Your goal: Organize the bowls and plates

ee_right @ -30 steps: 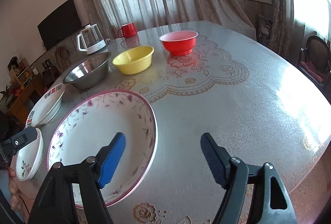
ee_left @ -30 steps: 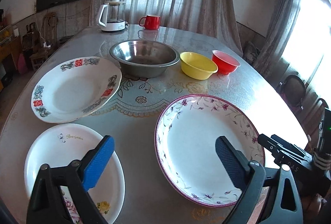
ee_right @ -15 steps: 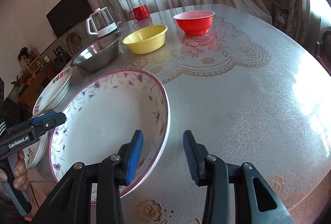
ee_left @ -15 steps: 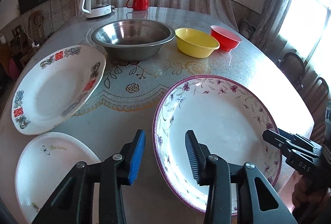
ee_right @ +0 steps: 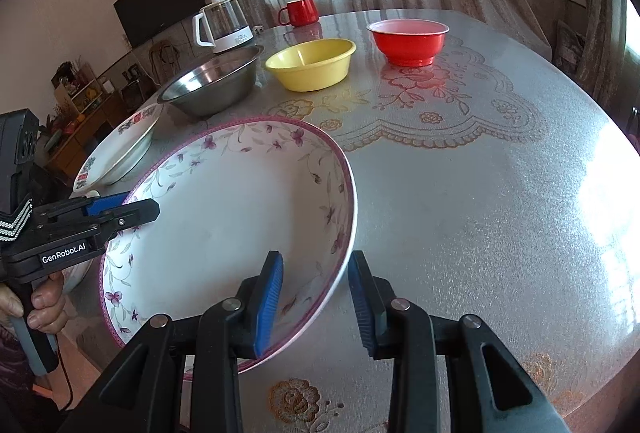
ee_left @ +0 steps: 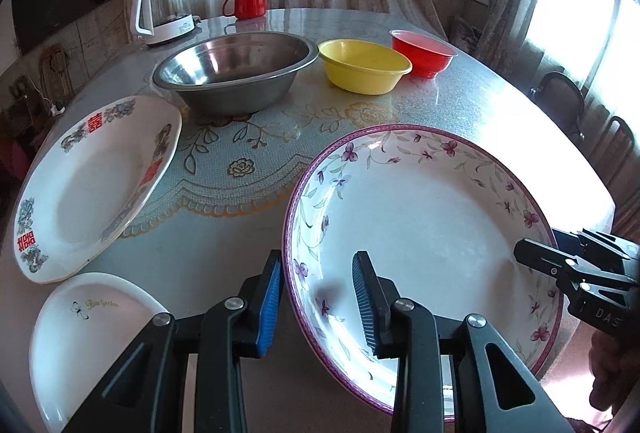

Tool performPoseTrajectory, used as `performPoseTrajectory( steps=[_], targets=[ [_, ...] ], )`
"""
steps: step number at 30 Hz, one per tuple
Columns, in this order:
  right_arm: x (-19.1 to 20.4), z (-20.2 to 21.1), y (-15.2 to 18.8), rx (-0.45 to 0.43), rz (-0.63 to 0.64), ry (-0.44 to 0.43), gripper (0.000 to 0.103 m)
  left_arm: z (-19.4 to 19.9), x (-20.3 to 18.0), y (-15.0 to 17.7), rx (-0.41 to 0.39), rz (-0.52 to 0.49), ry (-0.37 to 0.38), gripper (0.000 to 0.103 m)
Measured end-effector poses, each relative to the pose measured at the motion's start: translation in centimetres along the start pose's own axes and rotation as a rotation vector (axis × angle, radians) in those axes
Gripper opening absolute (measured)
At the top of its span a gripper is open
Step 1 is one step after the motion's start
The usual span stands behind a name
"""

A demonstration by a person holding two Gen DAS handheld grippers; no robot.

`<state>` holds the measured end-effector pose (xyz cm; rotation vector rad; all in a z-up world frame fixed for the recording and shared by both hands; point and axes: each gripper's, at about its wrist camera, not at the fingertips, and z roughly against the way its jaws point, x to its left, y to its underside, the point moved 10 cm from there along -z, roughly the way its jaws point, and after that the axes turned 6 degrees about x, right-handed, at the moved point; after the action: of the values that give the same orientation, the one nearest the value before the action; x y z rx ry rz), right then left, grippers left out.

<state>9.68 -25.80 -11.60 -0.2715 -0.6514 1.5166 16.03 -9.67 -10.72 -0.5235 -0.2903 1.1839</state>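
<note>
A large deep plate with a purple flowered rim (ee_left: 420, 217) (ee_right: 224, 225) lies on the table near its front edge. My left gripper (ee_left: 318, 297) straddles the plate's left rim, one pad outside and one over the inside. Its jaws are closing, and a gap still shows at the rim. My right gripper (ee_right: 316, 297) straddles the right rim the same way, jaws closing, the outer pad clear of the rim. Each gripper appears in the other's view: the right gripper (ee_left: 534, 257), the left gripper (ee_right: 148, 209).
A plate with red characters (ee_left: 92, 185) and a small white plate (ee_left: 88, 329) lie to the left. Behind stand a steel bowl (ee_left: 236, 73), a yellow bowl (ee_left: 364, 71), a red bowl (ee_left: 422, 51), a kettle (ee_left: 164, 11) and a red mug (ee_left: 246, 4). Chairs (ee_left: 560, 101) stand on the right.
Both grippers' jaws have narrowed from wide apart. Each has moved in over an opposite rim of the flowered plate, and the left one has come lower and closer.
</note>
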Motion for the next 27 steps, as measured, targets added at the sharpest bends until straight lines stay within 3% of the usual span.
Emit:
performPoseTrajectory(
  steps=[7, 19, 27],
  targets=[
    [0.0, 0.0, 0.0, -0.005, 0.044, 0.033, 0.026, 0.2, 0.4, -0.1, -0.022, 0.088, -0.014, 0.03],
    [1.2, -0.2, -1.2, -0.027, 0.098, 0.034, 0.026, 0.1, 2.2, -1.3, -0.043, 0.205, -0.01, 0.033],
    [0.4, -1.9, -3.1, -0.024, 0.039, 0.023, 0.026, -1.0, 2.3, -2.8, -0.029, 0.212, -0.034, 0.033]
  ],
)
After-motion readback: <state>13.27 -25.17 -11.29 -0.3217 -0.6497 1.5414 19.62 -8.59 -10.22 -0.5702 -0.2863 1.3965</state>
